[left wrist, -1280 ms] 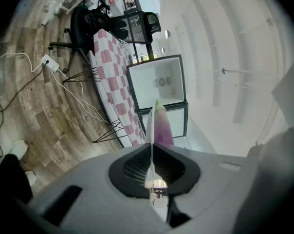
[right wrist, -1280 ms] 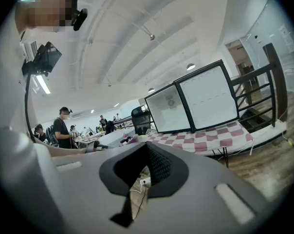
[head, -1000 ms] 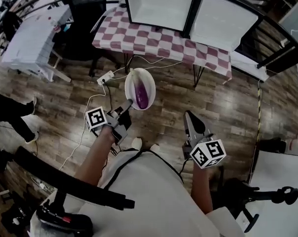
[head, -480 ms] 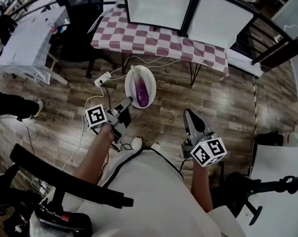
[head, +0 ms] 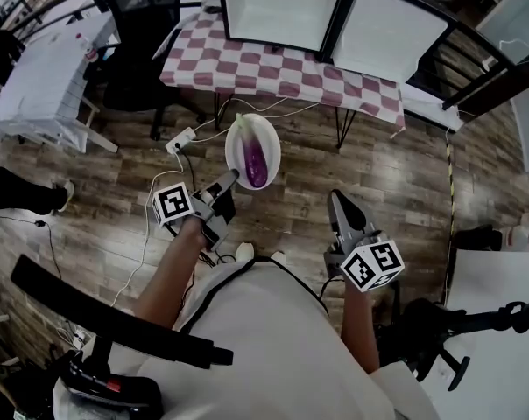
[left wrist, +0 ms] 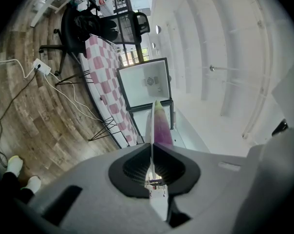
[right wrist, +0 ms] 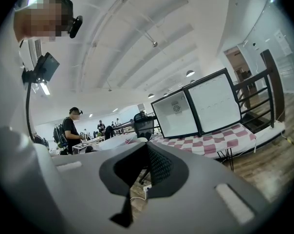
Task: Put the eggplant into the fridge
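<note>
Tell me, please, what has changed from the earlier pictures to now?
The left gripper carried the plate with the eggplant slightly up-frame, toward the checkered table. Its jaws stay shut on the plate's rim; the right gripper stays shut and empty.

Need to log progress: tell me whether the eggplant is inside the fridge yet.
No, the eggplant lies on the white plate that the left tool holds above the wooden floor.

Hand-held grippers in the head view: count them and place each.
2. The left hand-held gripper, centre-left, is shut on the rim of the white plate holding the eggplant. The right hand-held gripper, centre-right over the floor, is shut and empty. None seems hidden.
</note>
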Available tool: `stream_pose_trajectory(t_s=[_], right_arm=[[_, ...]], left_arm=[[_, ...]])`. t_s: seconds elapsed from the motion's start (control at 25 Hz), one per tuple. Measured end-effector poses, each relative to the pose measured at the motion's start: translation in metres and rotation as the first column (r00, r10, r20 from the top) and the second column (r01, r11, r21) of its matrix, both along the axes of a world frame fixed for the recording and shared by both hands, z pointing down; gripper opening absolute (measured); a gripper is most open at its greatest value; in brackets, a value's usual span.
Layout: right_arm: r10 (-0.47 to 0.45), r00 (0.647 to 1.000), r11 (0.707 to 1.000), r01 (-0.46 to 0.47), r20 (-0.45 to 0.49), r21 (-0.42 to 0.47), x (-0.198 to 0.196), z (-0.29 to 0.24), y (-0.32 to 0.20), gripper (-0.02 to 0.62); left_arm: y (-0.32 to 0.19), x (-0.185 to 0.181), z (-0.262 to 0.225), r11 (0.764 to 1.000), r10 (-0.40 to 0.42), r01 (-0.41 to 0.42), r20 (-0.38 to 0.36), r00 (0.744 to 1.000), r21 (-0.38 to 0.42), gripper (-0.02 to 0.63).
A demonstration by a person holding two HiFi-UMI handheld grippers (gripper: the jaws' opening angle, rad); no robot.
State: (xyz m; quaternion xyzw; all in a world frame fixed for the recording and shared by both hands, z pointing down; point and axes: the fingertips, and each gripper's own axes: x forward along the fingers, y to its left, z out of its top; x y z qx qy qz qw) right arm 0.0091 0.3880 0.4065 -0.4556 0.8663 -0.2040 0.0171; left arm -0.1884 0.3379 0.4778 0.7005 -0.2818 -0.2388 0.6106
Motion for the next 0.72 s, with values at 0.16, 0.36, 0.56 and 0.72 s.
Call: stream_pose_trajectory(t_s=[0.16,0.36,0.56,0.72], right_arm=[[0.015,1.000,1.000,-0.015,0.001,-0.004,-0.009,0.000,0.000,0.006],[0.025,1.000,1.000,-0.025,-0.004,-0.012,-0.023,0.002,0.003,0.008],[0.030,1.000,0.999,-0.030,-0.006,-0.014,-0.042,0.003,0.007,0.008],[0.041,0.999,0.999,-0.041,-0.008,-0.020,-0.054,0.006,0.012,0.006]], left_arm=[[-0.001,-0.009,0.001,1.000,0.008,-0.008,-0.007,1.000,-0.002,0.023],[0.001,-0.024,0.004,1.000,0.011,-0.011,-0.014,1.000,0.000,0.023],[0.005,-0.043,0.009,1.000,0.016,-0.016,-0.016,1.000,-0.009,0.023],[0.008,-0.058,0.018,1.000,0.021,-0.021,0.018,1.000,-0.008,0.023]])
